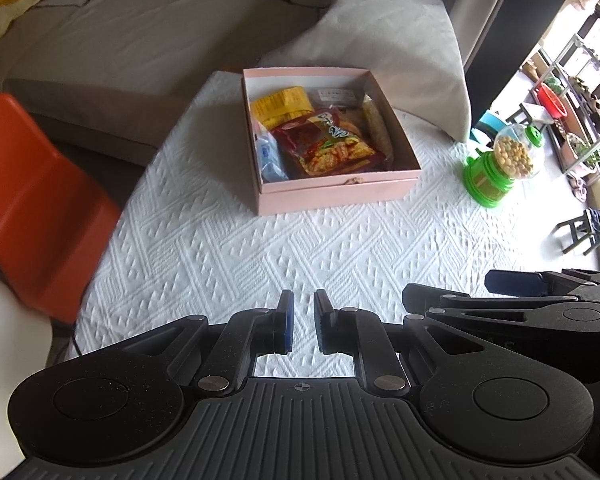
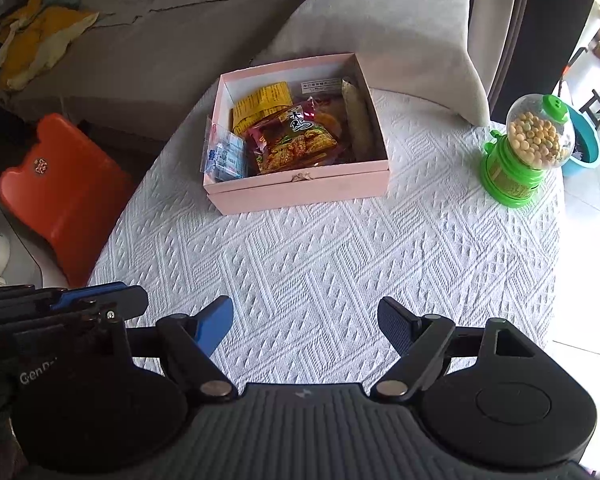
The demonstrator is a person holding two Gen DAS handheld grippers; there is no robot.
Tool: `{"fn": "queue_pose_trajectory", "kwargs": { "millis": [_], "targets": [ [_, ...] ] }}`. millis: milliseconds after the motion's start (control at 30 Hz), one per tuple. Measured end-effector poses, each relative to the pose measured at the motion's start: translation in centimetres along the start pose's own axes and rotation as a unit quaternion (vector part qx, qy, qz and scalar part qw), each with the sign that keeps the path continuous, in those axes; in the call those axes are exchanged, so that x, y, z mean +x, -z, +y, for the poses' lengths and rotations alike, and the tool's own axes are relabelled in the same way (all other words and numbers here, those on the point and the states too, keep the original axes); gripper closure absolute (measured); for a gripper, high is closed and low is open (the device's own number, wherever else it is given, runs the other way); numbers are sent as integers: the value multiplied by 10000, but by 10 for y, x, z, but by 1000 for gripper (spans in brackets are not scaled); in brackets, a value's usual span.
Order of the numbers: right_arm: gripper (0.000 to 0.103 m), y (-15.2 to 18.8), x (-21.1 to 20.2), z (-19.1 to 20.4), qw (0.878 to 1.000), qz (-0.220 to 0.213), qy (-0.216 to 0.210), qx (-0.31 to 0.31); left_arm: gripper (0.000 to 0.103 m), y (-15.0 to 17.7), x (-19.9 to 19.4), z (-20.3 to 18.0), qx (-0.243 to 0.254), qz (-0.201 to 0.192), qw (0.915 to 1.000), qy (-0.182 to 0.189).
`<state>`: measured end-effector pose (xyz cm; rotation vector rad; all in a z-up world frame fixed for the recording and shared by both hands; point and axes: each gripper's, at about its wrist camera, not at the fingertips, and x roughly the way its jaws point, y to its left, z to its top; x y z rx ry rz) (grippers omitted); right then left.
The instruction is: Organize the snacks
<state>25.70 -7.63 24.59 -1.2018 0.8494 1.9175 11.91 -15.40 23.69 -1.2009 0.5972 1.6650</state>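
An open pink box [image 1: 340, 194] [image 2: 300, 196] stands on the white textured tablecloth [image 2: 320, 264], well beyond both grippers. Inside lie a red snack packet [image 1: 324, 144] [image 2: 296, 144], a yellow packet [image 1: 284, 104] [image 2: 264, 104], a clear blue-printed packet [image 1: 270, 156] [image 2: 224, 156] leaning on the left wall, and a long tan packet [image 1: 376, 124] [image 2: 358, 116] along the right wall. My left gripper [image 1: 303, 320] hovers over bare cloth, shut with nothing between its pads. Beside it my right gripper [image 2: 306, 320] is open and holds nothing.
A green dispenser with a clear globe of yellow balls [image 1: 496, 164] [image 2: 528, 148] stands near the table's right edge. An orange chair [image 1: 32, 200] [image 2: 64, 188] is at the left. A grey sofa [image 1: 120, 40] lies behind the table.
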Motion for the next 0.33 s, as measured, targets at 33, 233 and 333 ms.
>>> {"fn": "queue_pose_trajectory", "kwargs": {
  "millis": [33,233,333],
  "targets": [
    [22,0,0,0,10000,-1,1,0,88,0,0,0,11,-9,10000,4],
    [22,0,0,0,10000,-5,3,-14,88,1,-1,-2,23,-101,9999,52],
    [22,0,0,0,10000,-8,12,-9,89,4,-3,-1,37,-326,9994,142]
  ]
}}
